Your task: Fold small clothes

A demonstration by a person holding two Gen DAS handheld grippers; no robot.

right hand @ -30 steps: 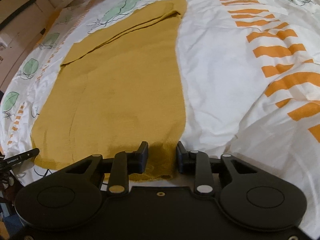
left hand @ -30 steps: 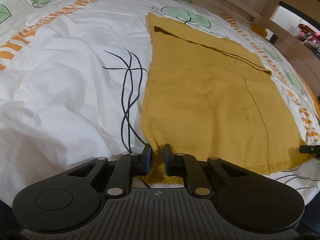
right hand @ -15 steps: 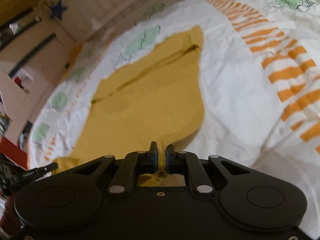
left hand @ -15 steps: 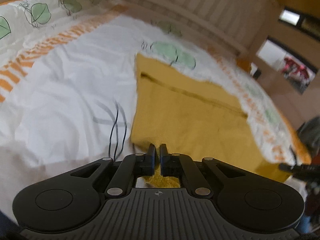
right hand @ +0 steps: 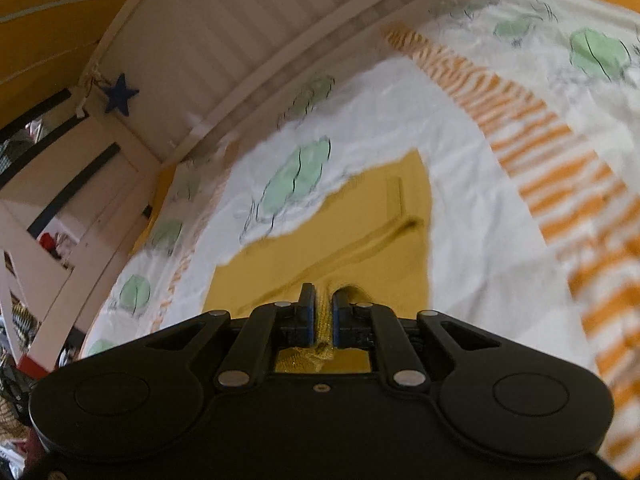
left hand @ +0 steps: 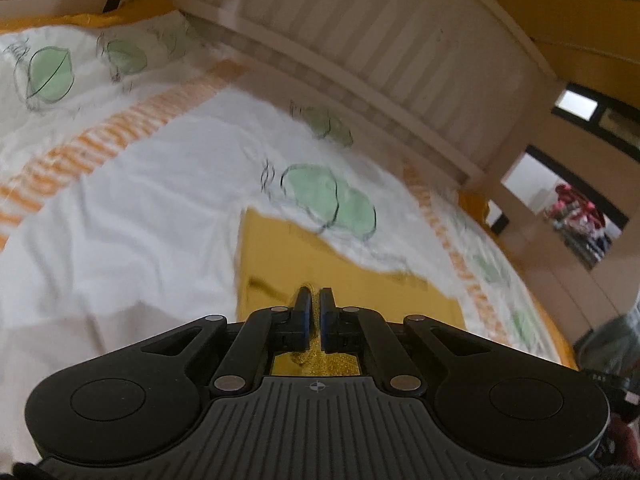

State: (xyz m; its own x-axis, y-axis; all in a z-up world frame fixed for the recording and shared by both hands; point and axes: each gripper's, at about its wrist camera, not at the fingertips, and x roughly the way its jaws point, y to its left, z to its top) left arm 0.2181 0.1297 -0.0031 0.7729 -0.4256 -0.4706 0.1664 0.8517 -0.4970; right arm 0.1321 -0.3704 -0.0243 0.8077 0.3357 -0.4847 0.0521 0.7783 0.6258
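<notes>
Both grippers are clamped on the near edge of a mustard-yellow knitted garment [left hand: 352, 280] that lies on a bed. In the left wrist view the left gripper [left hand: 315, 312] has its two black jaws pinched together with a thin ridge of the yellow knit squeezed between them, and more of the fabric bunches in the gap just behind the jaws. From the grip the garment runs away toward twelve and two o'clock, its far edge ending against a green leaf print [left hand: 330, 198] on the white bedsheet [left hand: 132, 216]. In the right wrist view the right gripper [right hand: 322, 316] is likewise closed on a fold of the same cloth, the knit standing up between the blue-edged pads and curling over the right-hand pad at about one o'clock. The rest of the garment spreads from there toward eleven and one o'clock, with a dark fold line crossing it. Orange striped bands [right hand: 560, 168] run across the sheet at two to four o'clock. A slatted pale wooden bed rail [right hand: 240, 40] curves along the far side, with a dark blue star [right hand: 120, 94] hanging at ten o'clock. Both views are blurred.
</notes>
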